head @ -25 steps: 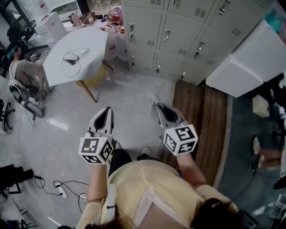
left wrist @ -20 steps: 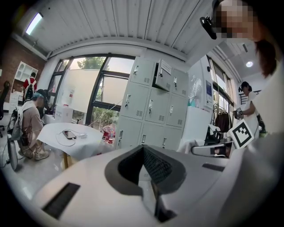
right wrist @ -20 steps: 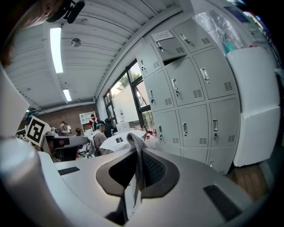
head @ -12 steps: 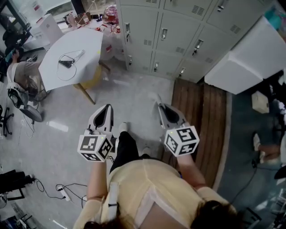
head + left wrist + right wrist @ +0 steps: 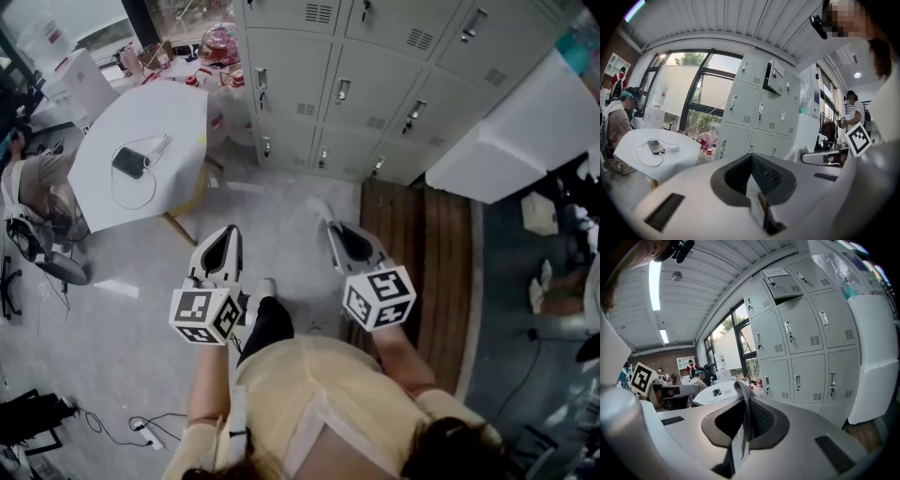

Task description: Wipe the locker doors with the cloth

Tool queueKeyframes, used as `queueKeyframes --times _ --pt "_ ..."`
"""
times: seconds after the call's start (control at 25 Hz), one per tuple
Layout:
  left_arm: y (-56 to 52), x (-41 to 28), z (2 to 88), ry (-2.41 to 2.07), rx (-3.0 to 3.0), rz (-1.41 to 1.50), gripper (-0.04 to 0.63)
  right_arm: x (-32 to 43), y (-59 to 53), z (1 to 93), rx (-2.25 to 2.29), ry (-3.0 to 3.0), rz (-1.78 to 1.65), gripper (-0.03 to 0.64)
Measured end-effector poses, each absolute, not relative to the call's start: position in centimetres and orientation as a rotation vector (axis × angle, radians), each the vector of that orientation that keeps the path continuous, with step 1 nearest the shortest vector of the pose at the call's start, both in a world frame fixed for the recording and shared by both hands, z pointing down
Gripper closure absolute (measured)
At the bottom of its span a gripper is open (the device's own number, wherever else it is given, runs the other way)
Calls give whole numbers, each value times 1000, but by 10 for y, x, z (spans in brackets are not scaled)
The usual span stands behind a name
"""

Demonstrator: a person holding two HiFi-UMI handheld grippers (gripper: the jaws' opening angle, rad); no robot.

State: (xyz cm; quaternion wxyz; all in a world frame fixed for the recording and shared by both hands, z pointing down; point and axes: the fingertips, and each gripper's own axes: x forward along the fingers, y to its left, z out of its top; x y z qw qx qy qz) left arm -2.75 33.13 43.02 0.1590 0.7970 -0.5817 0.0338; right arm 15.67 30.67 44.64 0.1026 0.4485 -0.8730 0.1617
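Note:
The grey locker doors fill the far wall, also seen in the left gripper view and the right gripper view. One upper door hangs open. My right gripper is shut on a thin grey mesh cloth, whose end pokes out above the jaw tips. The left gripper is shut with nothing in it. I hold both at waist height, side by side, well short of the lockers.
A white table with a phone and cable stands at the left, a seated person beyond it. A white cabinet juts out at the right. A brown wooden floor strip runs to the lockers.
The lockers and the table have drawn nearer and lower in the head view as the person steps forward. Both grippers keep their pose and stay shut.

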Motion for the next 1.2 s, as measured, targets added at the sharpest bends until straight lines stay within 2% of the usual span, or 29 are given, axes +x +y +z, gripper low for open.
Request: queueKeyframes --times 0.68,1.2 --pt "208 -144 426 -1652 2339 171 603 32 162 433 1406 -2542 421 600" --pt "129 -182 423 -1676 2382 141 603 -13 76 420 1428 -2521 332 600"
